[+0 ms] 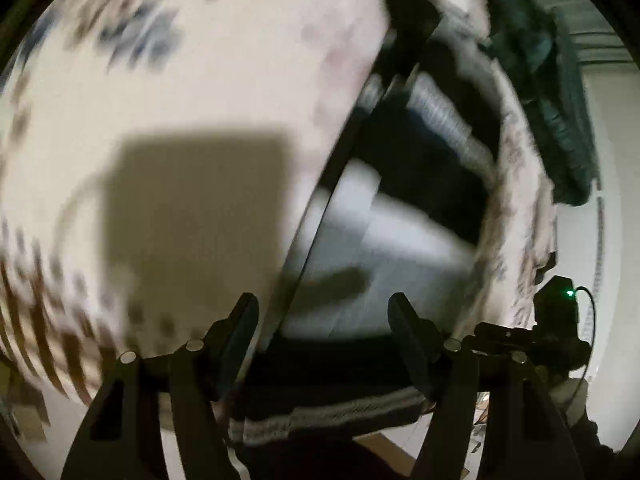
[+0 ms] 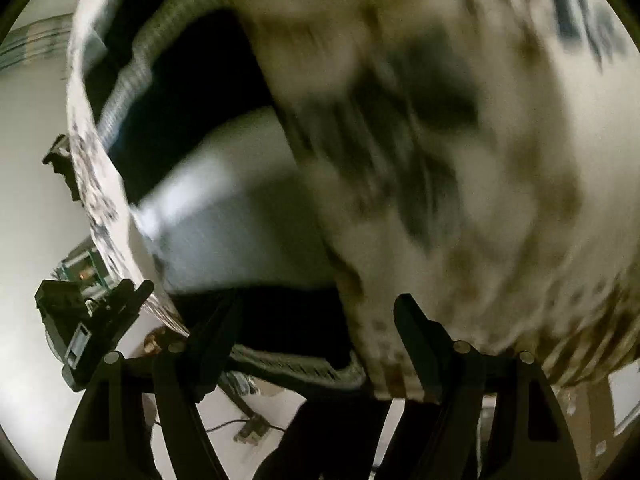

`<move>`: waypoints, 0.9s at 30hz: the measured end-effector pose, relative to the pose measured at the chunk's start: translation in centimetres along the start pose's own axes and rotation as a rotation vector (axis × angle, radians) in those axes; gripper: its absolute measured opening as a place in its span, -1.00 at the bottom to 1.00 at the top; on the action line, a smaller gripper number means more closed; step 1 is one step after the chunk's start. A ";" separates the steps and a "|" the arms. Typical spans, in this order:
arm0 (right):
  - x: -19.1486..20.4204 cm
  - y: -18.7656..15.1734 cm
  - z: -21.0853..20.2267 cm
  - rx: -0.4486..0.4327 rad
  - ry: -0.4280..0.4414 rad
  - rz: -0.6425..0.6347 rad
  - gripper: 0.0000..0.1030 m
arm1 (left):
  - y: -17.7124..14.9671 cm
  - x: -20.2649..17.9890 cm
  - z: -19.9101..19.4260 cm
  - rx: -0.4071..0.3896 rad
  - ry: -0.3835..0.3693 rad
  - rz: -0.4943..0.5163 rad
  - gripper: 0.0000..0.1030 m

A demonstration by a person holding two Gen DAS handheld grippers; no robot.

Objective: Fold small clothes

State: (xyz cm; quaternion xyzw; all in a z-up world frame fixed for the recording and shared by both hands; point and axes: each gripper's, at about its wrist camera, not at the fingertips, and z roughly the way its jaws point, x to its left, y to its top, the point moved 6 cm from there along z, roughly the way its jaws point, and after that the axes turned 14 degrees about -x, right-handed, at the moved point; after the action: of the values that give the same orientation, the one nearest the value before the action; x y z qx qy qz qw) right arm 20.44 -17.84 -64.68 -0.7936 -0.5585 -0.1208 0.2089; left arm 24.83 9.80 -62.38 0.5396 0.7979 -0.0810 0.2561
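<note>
Patterned cream bedding fills the blurred frames, with dark striped clothing at centre right of the left view. Left gripper and right gripper gape apart, empty. Slow down, square up, then pinch one hem.

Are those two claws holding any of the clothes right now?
No. The left claw and right claw both stand open with nothing between the fingers.

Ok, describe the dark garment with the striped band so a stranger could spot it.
Start at the pale patterned cloth covering the surface. To its right lies a black garment with a white block. Its grey ribbed band sets it apart.
</note>
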 end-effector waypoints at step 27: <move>0.3 -8.9 5.4 0.016 0.096 0.030 0.17 | -6.1 6.0 -1.1 -0.075 -0.114 -0.132 0.48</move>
State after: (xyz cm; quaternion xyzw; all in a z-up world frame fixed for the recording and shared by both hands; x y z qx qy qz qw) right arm 12.02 -12.49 -67.52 -0.7935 -0.5367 -0.1513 0.2437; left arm 17.22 12.69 -65.32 0.4705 0.8183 -0.0980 0.3152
